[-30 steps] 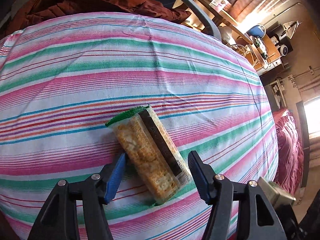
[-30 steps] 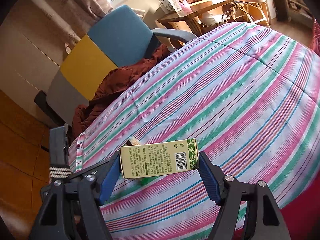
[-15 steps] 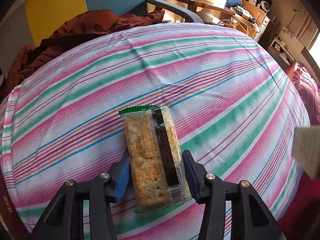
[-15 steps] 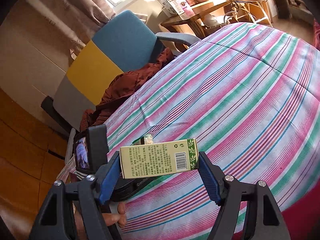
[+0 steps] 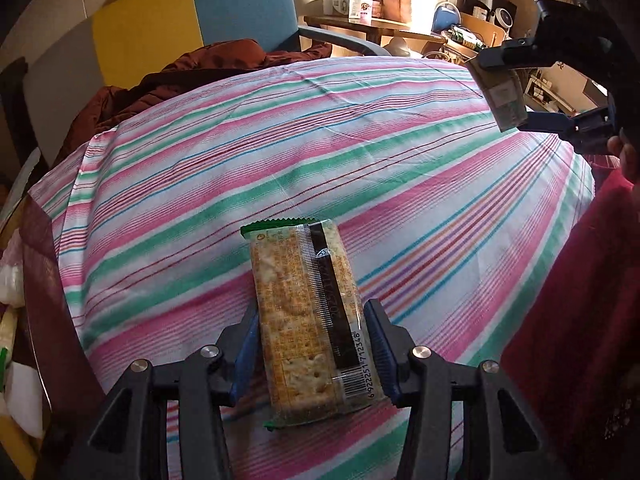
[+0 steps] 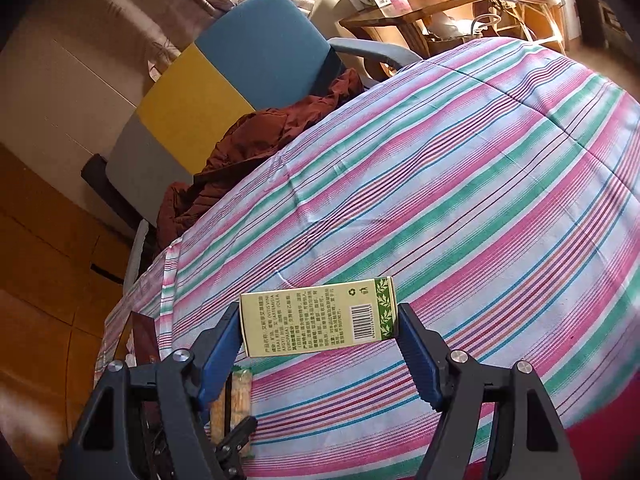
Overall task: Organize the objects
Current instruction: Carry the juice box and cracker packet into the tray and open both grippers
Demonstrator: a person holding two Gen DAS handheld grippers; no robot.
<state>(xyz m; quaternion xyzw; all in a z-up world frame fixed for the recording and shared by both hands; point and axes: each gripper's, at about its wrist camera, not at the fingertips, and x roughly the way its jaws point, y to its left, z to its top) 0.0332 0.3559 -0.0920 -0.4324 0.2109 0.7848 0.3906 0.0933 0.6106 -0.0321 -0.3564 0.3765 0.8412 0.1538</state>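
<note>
Two grippers each carry one item above a surface covered by a pink, green and white striped cloth (image 5: pixel 320 152); what lies under the cloth is hidden, so whether it is a bed or a bench cannot be told.

The left gripper (image 5: pixel 310 344) has its jaws clamped on the long sides of a clear-wrapped cracker packet (image 5: pixel 308 312), blue pads pressing both edges. The packet points away from the camera, its green crimped end farthest out and its barcode end nearest; the near end hangs below the pads and is partly blurred. Small print on the wrapper is too fine to read.

The right gripper (image 6: pixel 318 338) has its jaws clamped on the short ends of a pale green carton (image 6: pixel 318 318), held lengthwise between the pads, with a barcode and a leaf-patterned band at its right end. In the left wrist view this same gripper and carton (image 5: pixel 502 96) appear at the upper right, cut by the frame edge, with part of a hand (image 5: pixel 628 156) behind.

Beyond the cloth stands a blue, yellow and grey chair (image 6: pixel 224 76) with a dark red garment (image 6: pixel 256 148) heaped on it. Low in the right wrist view, the cracker packet (image 6: pixel 236 404) peeks out, mostly hidden by the gripper body.
</note>
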